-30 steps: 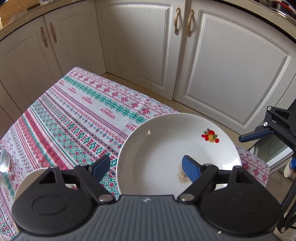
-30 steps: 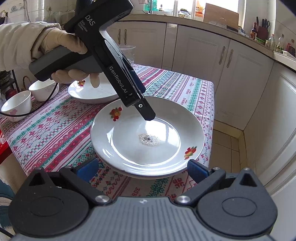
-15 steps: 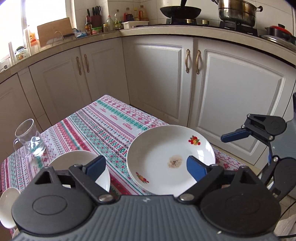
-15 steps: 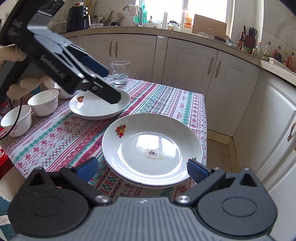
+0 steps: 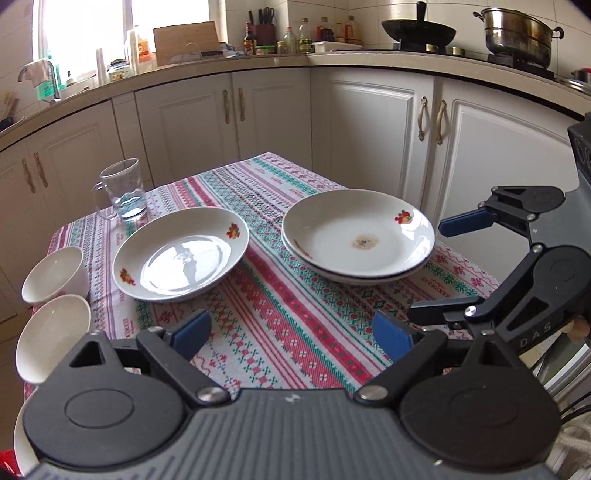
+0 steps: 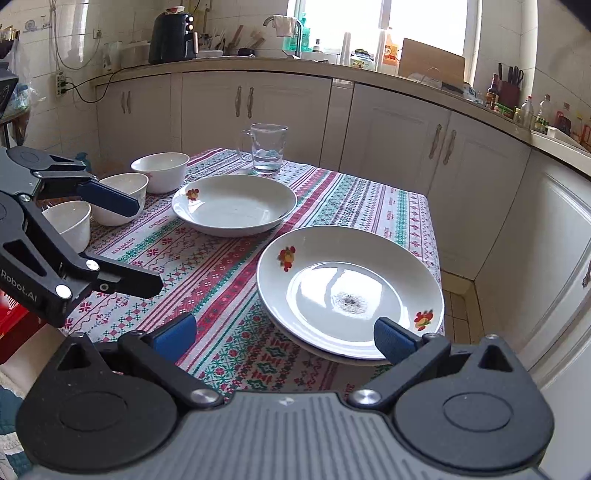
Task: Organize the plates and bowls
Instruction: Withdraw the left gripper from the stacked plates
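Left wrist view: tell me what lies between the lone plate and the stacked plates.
Only bare tablecloth separates the lone plate from the stacked plates; the right wrist view agrees.

glossy glazed plates [image 5: 357,236] on a woven cloth tablecloth [image 5: 280,314].

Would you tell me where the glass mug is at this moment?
The glass mug stands at the table's far edge, just behind the single plate and right of the bowls in the right wrist view.

Bright window [image 6: 384,22] daylight, glare on plates [image 5: 181,258], fisheye bending at edges.
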### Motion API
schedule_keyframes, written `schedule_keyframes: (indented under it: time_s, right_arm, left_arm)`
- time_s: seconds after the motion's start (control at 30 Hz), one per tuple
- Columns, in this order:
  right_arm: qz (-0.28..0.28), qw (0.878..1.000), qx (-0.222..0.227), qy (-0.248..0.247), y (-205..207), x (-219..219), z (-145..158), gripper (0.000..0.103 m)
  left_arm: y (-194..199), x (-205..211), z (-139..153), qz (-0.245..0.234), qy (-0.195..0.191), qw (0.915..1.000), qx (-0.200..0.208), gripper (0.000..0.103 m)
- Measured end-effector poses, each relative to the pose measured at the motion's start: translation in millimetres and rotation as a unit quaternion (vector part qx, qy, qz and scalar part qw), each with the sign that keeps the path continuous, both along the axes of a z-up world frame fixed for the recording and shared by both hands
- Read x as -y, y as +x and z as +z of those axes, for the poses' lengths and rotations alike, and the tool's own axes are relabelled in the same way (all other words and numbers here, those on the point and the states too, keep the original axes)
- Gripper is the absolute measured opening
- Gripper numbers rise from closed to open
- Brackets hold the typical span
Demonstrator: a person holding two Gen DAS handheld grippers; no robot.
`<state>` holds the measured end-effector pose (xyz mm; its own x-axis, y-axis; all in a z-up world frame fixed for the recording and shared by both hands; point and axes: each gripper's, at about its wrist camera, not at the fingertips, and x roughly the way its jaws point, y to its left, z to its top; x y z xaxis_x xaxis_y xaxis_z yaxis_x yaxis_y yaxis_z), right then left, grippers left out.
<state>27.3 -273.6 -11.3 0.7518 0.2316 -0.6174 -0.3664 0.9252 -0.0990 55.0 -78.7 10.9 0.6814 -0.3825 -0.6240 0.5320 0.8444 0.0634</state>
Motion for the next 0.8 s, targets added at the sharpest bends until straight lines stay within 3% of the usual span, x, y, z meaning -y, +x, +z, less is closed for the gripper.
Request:
schedule_keyframes:
  time_s: [0.3, 0.57, 0.8]
  right_arm:
    - [0.026, 1.0, -0.01, 0.001, 2, -21, -6, 0.103]
    - [0.059, 0.998, -0.023, -0.028, 21, -32, -4, 0.103]
    - [0.08, 0.995, -0.03, -0.06, 57, -27, 2, 0.103]
  left_arm:
    - [0, -15, -16, 0.043, 0.049, 0.9978, 0.013, 0.094]
    - [36, -15, -35, 0.088, 0.051, 0.9948, -0.004, 0.094]
    - [83, -4, -58, 0.153, 0.04, 0.9871, -0.027, 0.094]
